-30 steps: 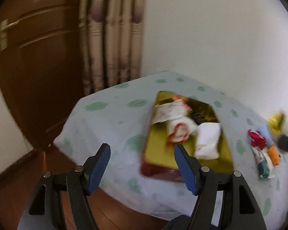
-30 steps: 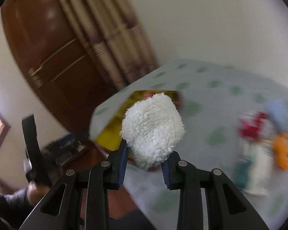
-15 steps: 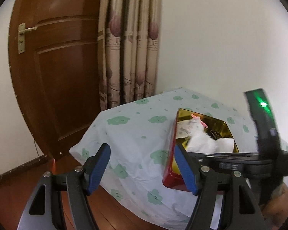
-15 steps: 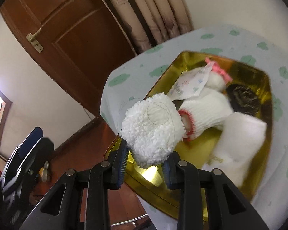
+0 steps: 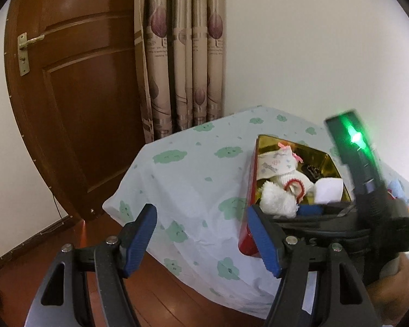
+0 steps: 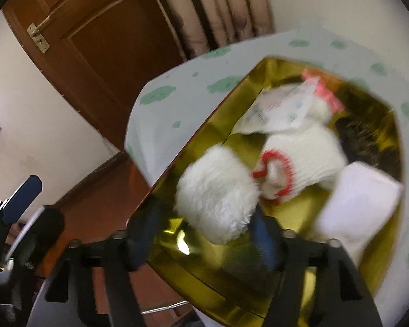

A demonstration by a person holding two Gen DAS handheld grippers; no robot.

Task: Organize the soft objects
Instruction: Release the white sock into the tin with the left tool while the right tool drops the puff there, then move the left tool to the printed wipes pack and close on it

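A fluffy white ball (image 6: 216,194) sits in the near corner of the gold tin (image 6: 204,133), between the spread fingers of my right gripper (image 6: 204,234), which is open and blurred. The tin also holds a white sock with red trim (image 6: 294,163), a white folded cloth (image 6: 360,204), a printed white item with a pink bow (image 6: 280,109) and a dark object (image 6: 368,141). In the left wrist view my left gripper (image 5: 201,234) is open and empty, off the table's near-left corner; the tin (image 5: 249,190), the ball (image 5: 276,199) and the right gripper's body (image 5: 368,190) show there.
The table wears a pale cloth with green clouds (image 5: 188,179). A brown door (image 5: 76,103) and beige curtains (image 5: 182,54) stand behind it. A few colourful soft items (image 5: 398,188) lie at the table's right, mostly hidden. The floor is red-brown wood.
My right gripper lowered the white ball into the tin's near corner and its fingers spread open around it. The left gripper stayed open and hardly moved.
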